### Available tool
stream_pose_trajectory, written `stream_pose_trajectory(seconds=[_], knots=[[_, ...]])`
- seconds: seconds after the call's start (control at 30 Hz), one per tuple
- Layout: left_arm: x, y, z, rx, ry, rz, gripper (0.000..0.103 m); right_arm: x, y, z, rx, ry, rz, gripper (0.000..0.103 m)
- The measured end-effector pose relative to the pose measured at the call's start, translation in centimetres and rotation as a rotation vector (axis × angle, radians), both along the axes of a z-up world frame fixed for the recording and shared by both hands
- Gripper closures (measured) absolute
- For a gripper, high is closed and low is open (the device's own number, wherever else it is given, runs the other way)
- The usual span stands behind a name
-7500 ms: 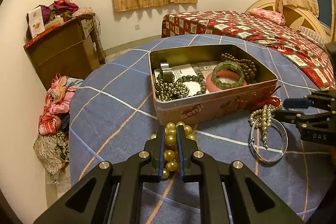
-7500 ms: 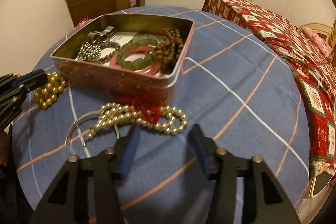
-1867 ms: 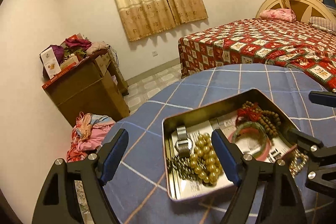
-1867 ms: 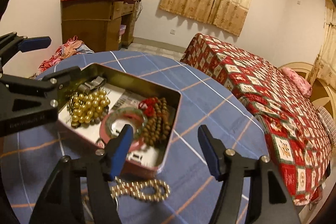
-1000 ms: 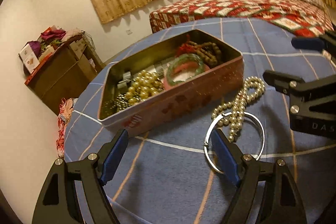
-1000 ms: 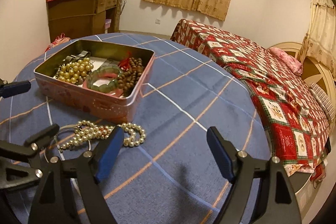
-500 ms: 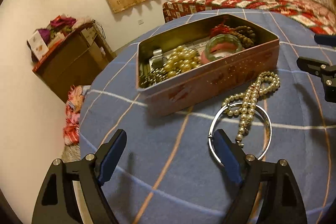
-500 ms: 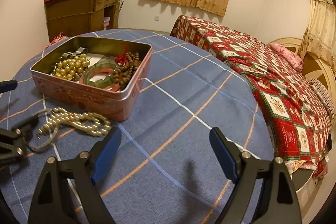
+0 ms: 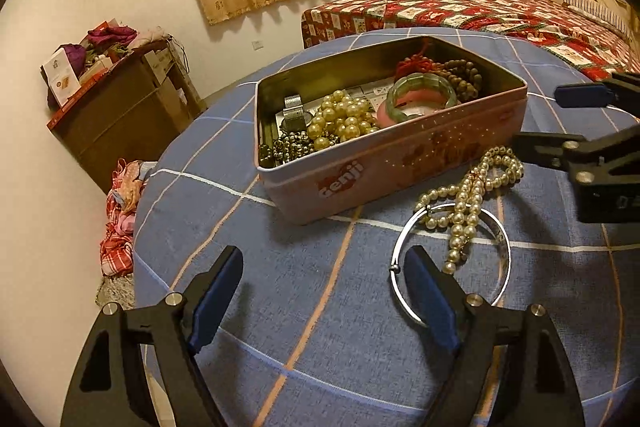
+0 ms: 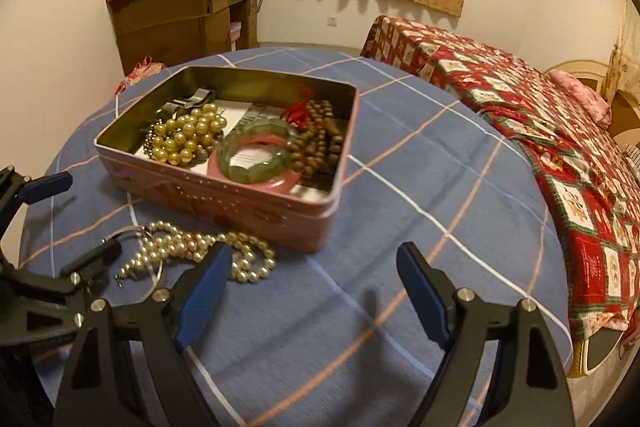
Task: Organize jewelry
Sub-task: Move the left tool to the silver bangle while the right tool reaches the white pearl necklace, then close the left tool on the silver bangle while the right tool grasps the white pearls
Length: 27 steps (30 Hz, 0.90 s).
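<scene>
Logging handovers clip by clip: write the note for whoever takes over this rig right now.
Left tool: open, empty, near the bangle.
Right tool: open, empty, beside the pearls.
Done: gold beads, green bracelet, wooden beads and watch lie in the tin.
Left: pearls and bangle lie on the table in front of the tin, pearls draped across the bangle.

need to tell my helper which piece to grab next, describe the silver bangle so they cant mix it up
Start at the pink tin on the blue checked tablecloth. On the cloth just in front of the tin lie two loose pieces. The silver bangle is the thin, plain metal hoop lying flat, and the pearl strand draped across it is beaded, while the bangle is smooth and bare.
</scene>
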<state>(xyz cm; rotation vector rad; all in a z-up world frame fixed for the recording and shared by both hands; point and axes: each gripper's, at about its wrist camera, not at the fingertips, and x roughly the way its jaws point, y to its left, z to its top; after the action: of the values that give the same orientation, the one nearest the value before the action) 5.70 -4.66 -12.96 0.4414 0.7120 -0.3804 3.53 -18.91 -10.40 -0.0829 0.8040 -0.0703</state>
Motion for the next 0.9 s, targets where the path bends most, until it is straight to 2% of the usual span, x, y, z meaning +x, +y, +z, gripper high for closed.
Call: stream_pose_trajectory(seconds=[0.17, 0.3, 0.37, 0.47, 0.5, 0.53, 0.6, 0.67, 0.7, 0.77, 0.8, 0.83, 0.87, 0.9], knots=[[0.0, 0.1, 0.0, -0.005, 0.003, -0.004, 0.020, 1.7, 0.9, -1.1, -0.036, 0.079, -0.004, 0.020], [-0.1, 0.1, 0.0, 0.029, -0.025, 0.011, 0.020, 1.5, 0.5, -1.6, -0.044, 0.116, -0.016, 0.025], [0.1, 0.7, 0.0, 0.048, -0.044, 0.038, 0.020, 1.0, -0.2, -1.6, -0.051, 0.121, -0.038, 0.031], [0.8, 2.2, 0.0, -0.015, -0.006, 0.062, 0.020, -0.1, -1.6, -1.6, -0.056, 0.126, -0.076, 0.034], [0.8, 2.3, 0.0, -0.026, 0.001, 0.064, 0.020, -0.6, -2.2, -1.6, -0.045, 0.125, -0.085, 0.037], [0.7, 2.2, 0.0, -0.019, -0.006, 0.061, 0.022, -1.0, -2.3, -1.6, -0.033, 0.121, -0.082, 0.048], [0.4, 1.7, 0.0, -0.022, -0.006, 0.040, 0.033, -1.6, -2.1, -1.6, -0.014, 0.112, -0.054, 0.063], [0.1, 1.2, 0.0, -0.050, 0.022, 0.010, 0.053, -1.8, -1.2, -1.5, -0.025, 0.104, -0.018, 0.081], [0.1, 1.1, 0.0, -0.062, 0.036, -0.006, 0.058, -1.8, -0.8, -1.6, -0.025, 0.102, -0.003, 0.082], [0.1, 1.2, 0.0, -0.099, 0.068, -0.026, 0.075, -1.8, -0.3, -1.7, -0.047, 0.093, 0.006, 0.083], [0.1, 1.2, 0.0, -0.121, 0.087, -0.036, 0.080, -1.8, -0.2, -1.7, -0.044, 0.090, 0.012, 0.084], [0.0, 1.0, 0.0, -0.125, 0.092, -0.044, 0.094, -1.8, -0.3, -1.7, -0.030, 0.087, 0.017, 0.085], [-0.3, 0.7, 0.0, -0.114, 0.089, -0.051, 0.098, -1.9, -0.5, -1.7, -0.017, 0.084, 0.019, 0.087], [-0.5, 0.4, 0.0, -0.098, 0.077, -0.050, 0.098, -2.1, -0.5, -1.6, -0.011, 0.079, 0.020, 0.089]])
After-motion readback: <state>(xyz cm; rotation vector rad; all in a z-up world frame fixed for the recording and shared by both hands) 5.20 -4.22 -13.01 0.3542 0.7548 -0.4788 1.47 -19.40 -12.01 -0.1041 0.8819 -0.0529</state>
